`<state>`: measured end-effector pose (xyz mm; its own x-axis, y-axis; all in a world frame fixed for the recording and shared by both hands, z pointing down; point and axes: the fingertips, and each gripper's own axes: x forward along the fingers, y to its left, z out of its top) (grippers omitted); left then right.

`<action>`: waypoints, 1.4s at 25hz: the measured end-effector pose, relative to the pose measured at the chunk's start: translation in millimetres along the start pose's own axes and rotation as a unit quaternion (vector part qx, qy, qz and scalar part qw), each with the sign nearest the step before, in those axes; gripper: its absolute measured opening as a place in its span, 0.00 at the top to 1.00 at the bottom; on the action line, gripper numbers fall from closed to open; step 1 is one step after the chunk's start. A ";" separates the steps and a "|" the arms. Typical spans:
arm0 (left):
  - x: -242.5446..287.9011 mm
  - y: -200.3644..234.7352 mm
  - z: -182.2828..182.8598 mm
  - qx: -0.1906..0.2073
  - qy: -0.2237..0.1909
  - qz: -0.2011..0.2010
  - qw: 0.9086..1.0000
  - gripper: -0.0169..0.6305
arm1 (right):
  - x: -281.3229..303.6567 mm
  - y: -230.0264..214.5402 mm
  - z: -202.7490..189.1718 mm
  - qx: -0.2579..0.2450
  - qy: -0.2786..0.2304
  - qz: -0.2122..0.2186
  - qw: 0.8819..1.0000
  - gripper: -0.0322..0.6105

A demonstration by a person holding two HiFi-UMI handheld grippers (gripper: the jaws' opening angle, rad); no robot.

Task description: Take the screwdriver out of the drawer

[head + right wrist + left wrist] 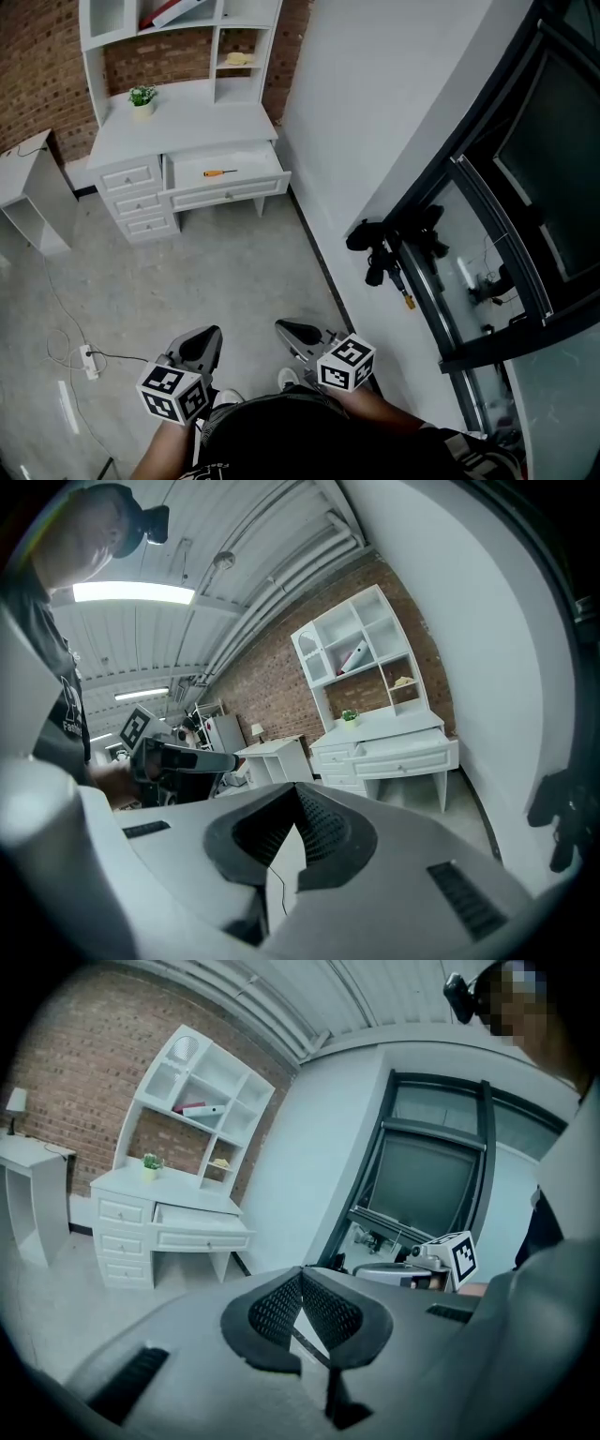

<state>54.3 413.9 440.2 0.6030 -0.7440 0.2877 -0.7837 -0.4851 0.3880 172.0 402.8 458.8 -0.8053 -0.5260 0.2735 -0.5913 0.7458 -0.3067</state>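
An orange-handled screwdriver [219, 173] lies in the open top drawer [225, 167] of a white desk [187, 122] far ahead across the floor. The drawer [202, 1225] also shows pulled out in the left gripper view, and the same drawer [405, 753] in the right gripper view; the screwdriver is hidden in both. My left gripper [199, 345] and right gripper [298, 333] are held low near the person's body, well short of the desk. Each one's jaws meet at the tip, left gripper [301, 1274] and right gripper [295, 794], with nothing between them.
A small potted plant [142, 97] stands on the desk top under a white hutch. A white side table [37, 187] is left of the desk. A power strip [89, 361] with cable lies on the floor at left. A wall and a window ledge with black gear [389, 246] run along the right.
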 end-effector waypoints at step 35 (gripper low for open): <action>-30.6 62.4 -8.1 0.010 0.016 0.013 1.000 0.95 | 71.1 23.9 -5.6 0.020 0.006 0.001 1.000 0.94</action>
<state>-11.9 410.1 462.8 0.5865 -0.7413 0.3263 -0.8020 -0.4753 0.3618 100.8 385.5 476.0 -0.8063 -0.5194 0.2831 -0.5909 0.7297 -0.3440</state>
